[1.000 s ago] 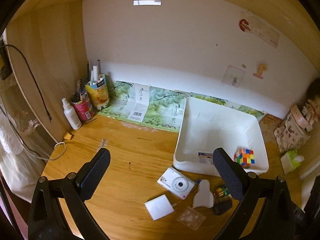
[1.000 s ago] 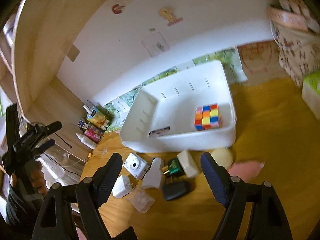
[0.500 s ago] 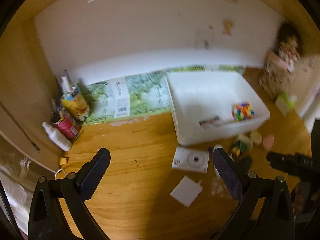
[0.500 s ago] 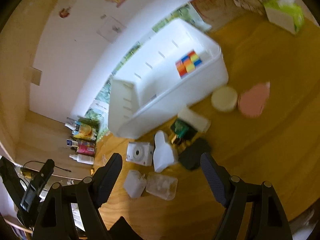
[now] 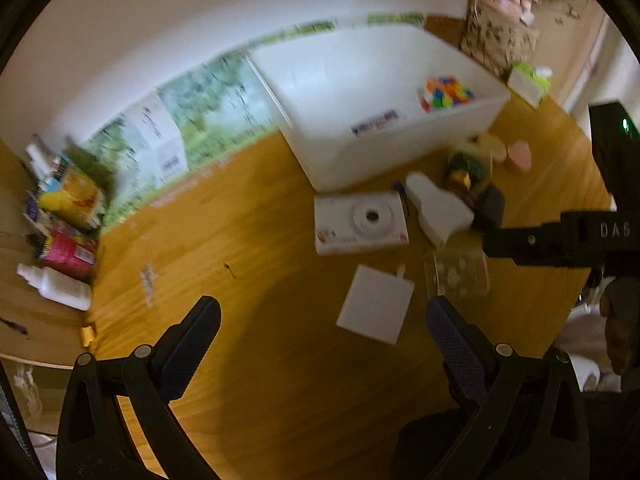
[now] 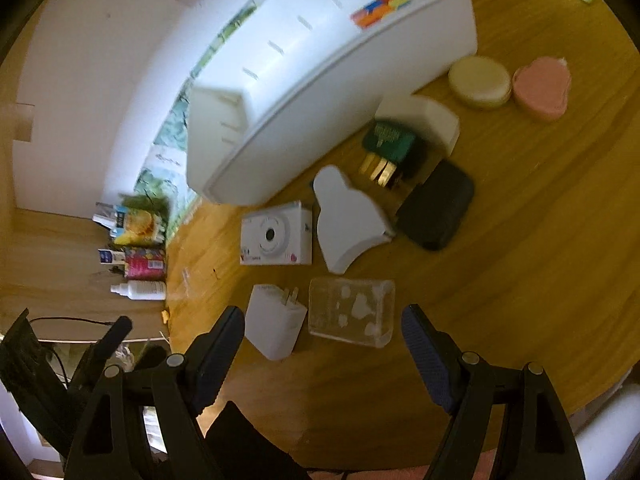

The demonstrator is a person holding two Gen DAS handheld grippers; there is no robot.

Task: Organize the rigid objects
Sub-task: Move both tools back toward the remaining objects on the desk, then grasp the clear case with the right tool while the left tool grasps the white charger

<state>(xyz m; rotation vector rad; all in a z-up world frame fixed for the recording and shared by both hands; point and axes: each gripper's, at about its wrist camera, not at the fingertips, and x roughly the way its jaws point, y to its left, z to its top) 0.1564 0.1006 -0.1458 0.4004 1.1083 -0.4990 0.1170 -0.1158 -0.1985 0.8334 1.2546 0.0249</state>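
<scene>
A white bin [image 5: 400, 148] [image 6: 320, 92] on the wooden desk holds a colourful puzzle cube [image 5: 444, 92] [image 6: 380, 8]. In front of it lie a white camera [image 5: 360, 224] [image 6: 276, 236], a white charger plug [image 5: 376, 308] [image 6: 274, 324], a clear plastic box [image 5: 456, 276] [image 6: 352, 312], a white bottle-shaped piece [image 5: 436, 208] [image 6: 346, 220], a black case [image 6: 436, 208], a green item [image 6: 390, 144], a cream round tin [image 6: 480, 80] and a pink heart tin [image 6: 542, 88]. My left gripper [image 5: 320, 344] is open above the desk near the plug. My right gripper [image 6: 322, 348] is open just above the plug and clear box.
Bottles and snack packs [image 5: 64, 220] [image 6: 136, 252] stand at the left wall. A green-printed sheet [image 5: 192, 120] leans on the back wall. A patterned bag [image 5: 500, 36] and a tissue box [image 5: 528, 80] sit at the right.
Both grippers have tilted down and moved closer to the desk. The loose items now fill more of each view. Nothing has been picked up.
</scene>
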